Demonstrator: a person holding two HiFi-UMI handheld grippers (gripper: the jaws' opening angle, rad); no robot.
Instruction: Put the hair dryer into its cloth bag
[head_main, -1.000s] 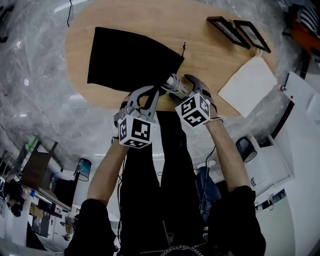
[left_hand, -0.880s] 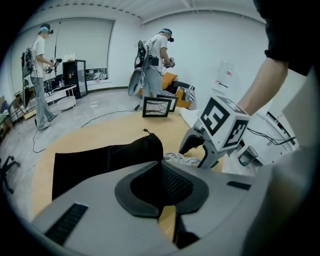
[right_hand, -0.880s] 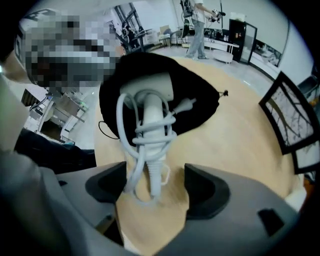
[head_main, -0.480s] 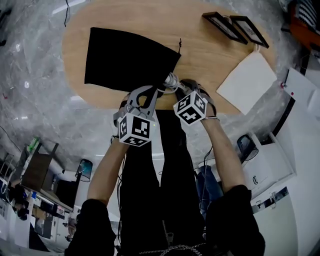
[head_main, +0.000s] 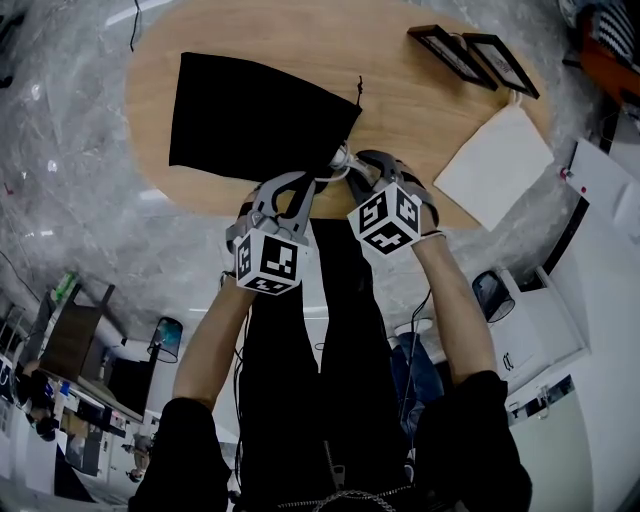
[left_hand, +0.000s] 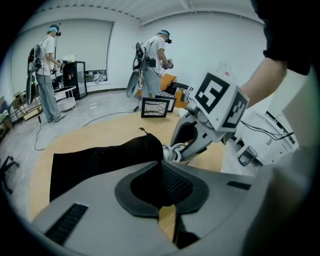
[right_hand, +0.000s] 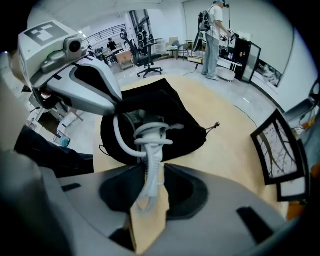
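Beside bag (head_main: 250, 115) mouth, right gripper (right_hand: 149, 199) steeply down; jaws closing round cord (right_hand: 150, 145).

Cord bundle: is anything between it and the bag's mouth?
Nothing visible. The cord sits right at the mouth of the bag, whose edge the left gripper pinches. The right gripper is closing its jaws on the cord.

The table (head_main: 400, 110) is bare between the black cloth bag (head_main: 250, 115) and the two picture frames (head_main: 470, 60), so a gripper could pass there. The bag covers the left part, and a white cloth (head_main: 495, 165) lies at the right edge.
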